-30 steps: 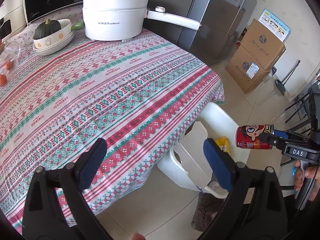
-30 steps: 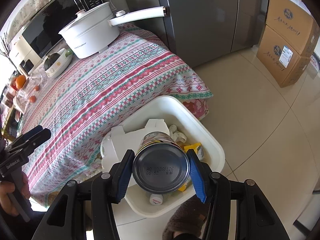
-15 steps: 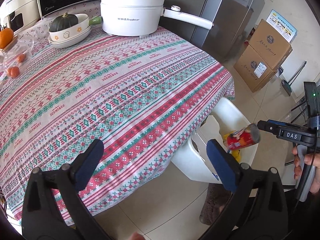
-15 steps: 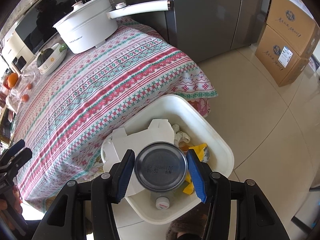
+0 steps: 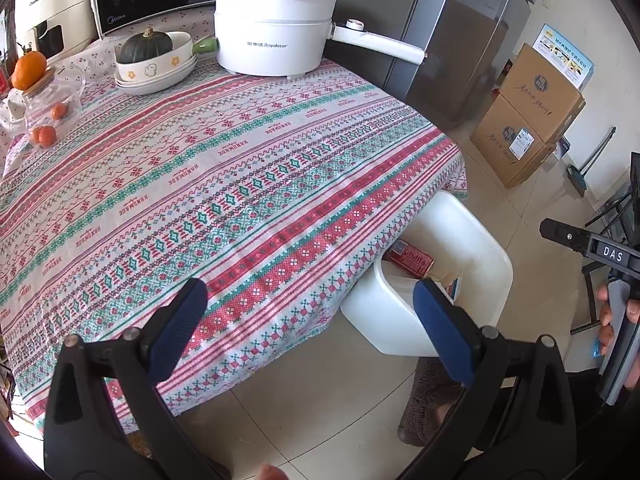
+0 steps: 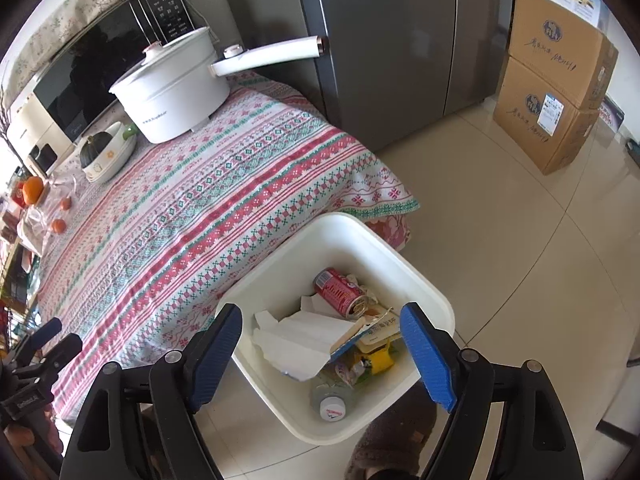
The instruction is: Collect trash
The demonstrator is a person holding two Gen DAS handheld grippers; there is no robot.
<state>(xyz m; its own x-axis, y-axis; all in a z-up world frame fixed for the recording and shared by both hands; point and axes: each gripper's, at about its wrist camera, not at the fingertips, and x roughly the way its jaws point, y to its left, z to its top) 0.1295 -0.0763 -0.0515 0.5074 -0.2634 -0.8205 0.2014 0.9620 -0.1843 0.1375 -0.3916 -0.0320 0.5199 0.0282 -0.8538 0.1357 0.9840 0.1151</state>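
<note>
A red drink can (image 6: 340, 293) lies on its side in the white trash bin (image 6: 430, 294) on the floor, on top of white cardboard, wrappers and a bottle. My right gripper (image 6: 322, 350) hangs above the bin, its jaws opening wide with nothing between them. In the left wrist view the can (image 5: 412, 261) shows inside the bin (image 5: 486, 264), partly hidden by the tablecloth edge. My left gripper (image 5: 310, 330) stands open over the table's near edge, holding nothing. The right gripper's finger (image 5: 580, 240) reaches in from the right.
The table (image 5: 240, 168) has a patterned cloth, with a white electric pot (image 5: 276, 40), a bowl holding a squash (image 5: 150, 56) and a glass jar of oranges (image 5: 48, 108) at the back. A grey fridge (image 6: 392, 40) and cardboard boxes (image 6: 552, 92) stand beyond. A slippered foot (image 6: 394, 436) is beside the bin.
The right gripper opened and let go of the red can, which dropped into the bin. The left gripper drew back a little along the table, still open.
</note>
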